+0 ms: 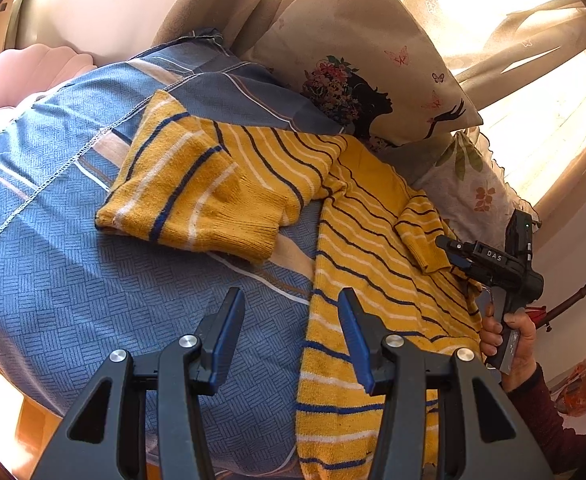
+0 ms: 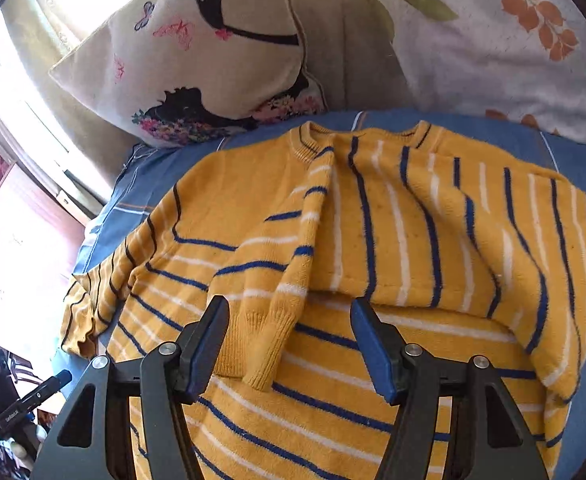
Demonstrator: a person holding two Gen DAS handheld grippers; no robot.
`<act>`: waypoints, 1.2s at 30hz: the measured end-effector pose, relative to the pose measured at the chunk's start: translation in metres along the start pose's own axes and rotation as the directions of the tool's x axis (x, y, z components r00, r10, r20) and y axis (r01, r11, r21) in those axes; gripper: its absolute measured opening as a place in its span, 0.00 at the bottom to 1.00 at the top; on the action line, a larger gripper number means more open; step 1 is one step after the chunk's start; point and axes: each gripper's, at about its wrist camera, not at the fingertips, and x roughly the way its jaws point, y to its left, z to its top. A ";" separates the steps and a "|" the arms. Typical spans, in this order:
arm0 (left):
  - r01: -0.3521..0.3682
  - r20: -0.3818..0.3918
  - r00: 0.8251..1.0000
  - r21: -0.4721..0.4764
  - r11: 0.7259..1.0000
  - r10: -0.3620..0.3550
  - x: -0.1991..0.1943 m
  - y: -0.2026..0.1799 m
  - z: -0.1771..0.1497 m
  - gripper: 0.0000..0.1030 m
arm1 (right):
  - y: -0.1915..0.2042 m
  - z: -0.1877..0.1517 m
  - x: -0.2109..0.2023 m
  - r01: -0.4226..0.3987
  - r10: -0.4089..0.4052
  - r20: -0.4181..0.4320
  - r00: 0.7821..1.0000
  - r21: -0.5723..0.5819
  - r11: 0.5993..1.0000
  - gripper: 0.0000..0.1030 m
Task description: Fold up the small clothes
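On the blue bedspread, both hand-held grippers, left and right, hover spread apart over the striped sweater.

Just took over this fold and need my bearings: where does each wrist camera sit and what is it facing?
Left wrist: low on the left gripper, facing across the blue bedspread toward the sweater; the right gripper and hand show.
Right wrist: on the right gripper, above the sweater's hem, facing its collar.
Shared: sweater, bedspread, silhouette pillow.
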 end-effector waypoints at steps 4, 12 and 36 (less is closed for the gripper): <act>-0.020 0.013 1.000 0.002 1.000 0.020 -0.006 0.002 -0.001 0.46 | 0.032 0.005 0.019 0.043 -0.049 -0.058 0.997 -0.110 0.993 0.07; -0.135 0.092 0.986 -0.068 0.988 0.141 -0.037 0.027 0.009 0.48 | 0.129 0.064 0.096 0.062 -0.075 -0.030 0.997 -0.299 0.952 0.13; -0.287 0.034 0.951 0.461 0.840 0.307 0.052 -0.027 0.019 0.57 | 0.066 -0.018 -0.031 -0.024 0.036 0.124 0.992 -0.100 0.995 0.98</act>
